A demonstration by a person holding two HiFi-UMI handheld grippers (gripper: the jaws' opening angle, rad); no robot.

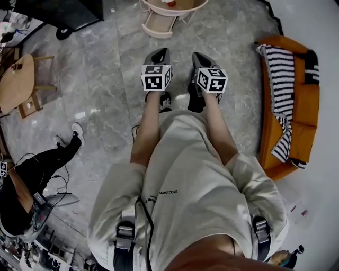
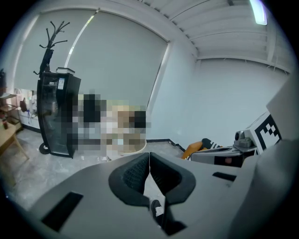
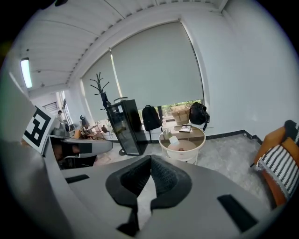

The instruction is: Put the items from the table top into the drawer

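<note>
A round cream table (image 3: 183,141) stands ahead on the grey floor, with a white box (image 3: 174,139) and a book (image 3: 186,128) on it. In the head view only its near rim (image 1: 177,7) shows at the top edge, with a pulled-out drawer (image 1: 159,25) below it. My left gripper (image 1: 160,53) and right gripper (image 1: 200,56) are held side by side in front of me, well short of the table. Both are shut and hold nothing: the left gripper's (image 2: 149,156) pads meet, and so do the right gripper's (image 3: 151,158).
An orange sofa (image 1: 299,114) with a striped cloth lies to the right. A black cabinet (image 3: 125,127) and a coat stand (image 3: 100,88) stand left of the table. A wooden table (image 1: 16,84) and a seated person (image 1: 37,169) with cables are at the left.
</note>
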